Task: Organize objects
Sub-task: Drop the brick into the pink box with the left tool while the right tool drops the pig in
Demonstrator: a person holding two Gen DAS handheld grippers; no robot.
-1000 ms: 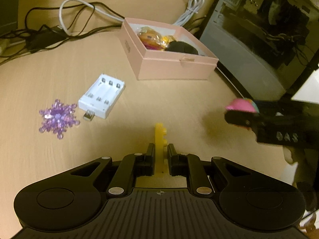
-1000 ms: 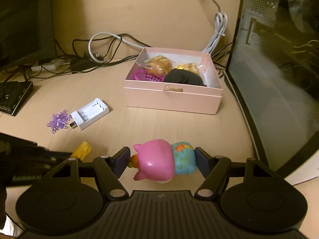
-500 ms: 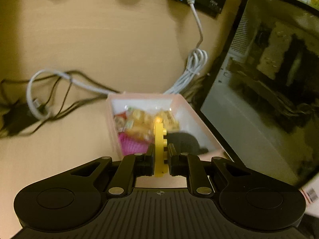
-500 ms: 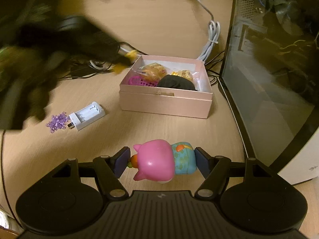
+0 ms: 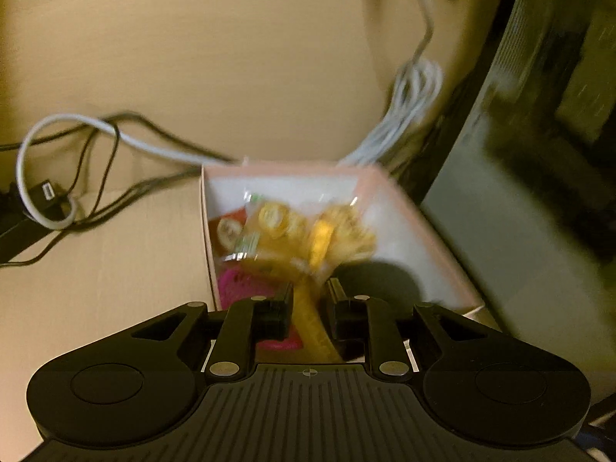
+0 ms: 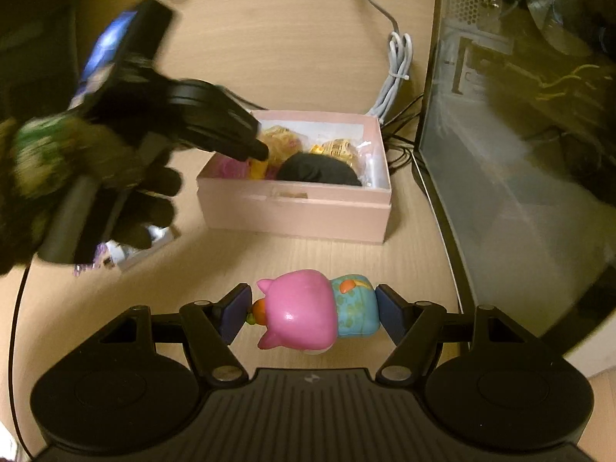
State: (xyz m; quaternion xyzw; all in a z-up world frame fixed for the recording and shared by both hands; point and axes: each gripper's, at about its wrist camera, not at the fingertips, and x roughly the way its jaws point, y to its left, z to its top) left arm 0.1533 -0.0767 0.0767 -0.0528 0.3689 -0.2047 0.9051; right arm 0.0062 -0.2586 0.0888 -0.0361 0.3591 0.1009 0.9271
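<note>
The pink box (image 5: 423, 227) (image 6: 296, 208) holds wrapped yellow snacks (image 5: 304, 231), a pink basket (image 5: 242, 285) and a black round object (image 6: 319, 169). My left gripper (image 5: 308, 304) hangs over the box's left part, its jaws slightly parted around the blurred yellow brick (image 5: 312, 323), which sits loose and tilted between them. In the right wrist view the left gripper (image 6: 254, 150) reaches into the box. My right gripper (image 6: 312, 312) is shut on a pink and blue toy figure (image 6: 312, 312) above the desk in front of the box.
A computer case (image 6: 519, 134) stands right of the box. White and black cables (image 5: 96, 142) lie behind and left. The white battery charger (image 6: 154, 242) and purple snowflake (image 6: 96, 261) lie left, partly hidden by the gloved hand.
My left gripper moved down over the box and its jaws have parted; the yellow brick now sits tilted and loose. My right gripper rose a little with the toy.
</note>
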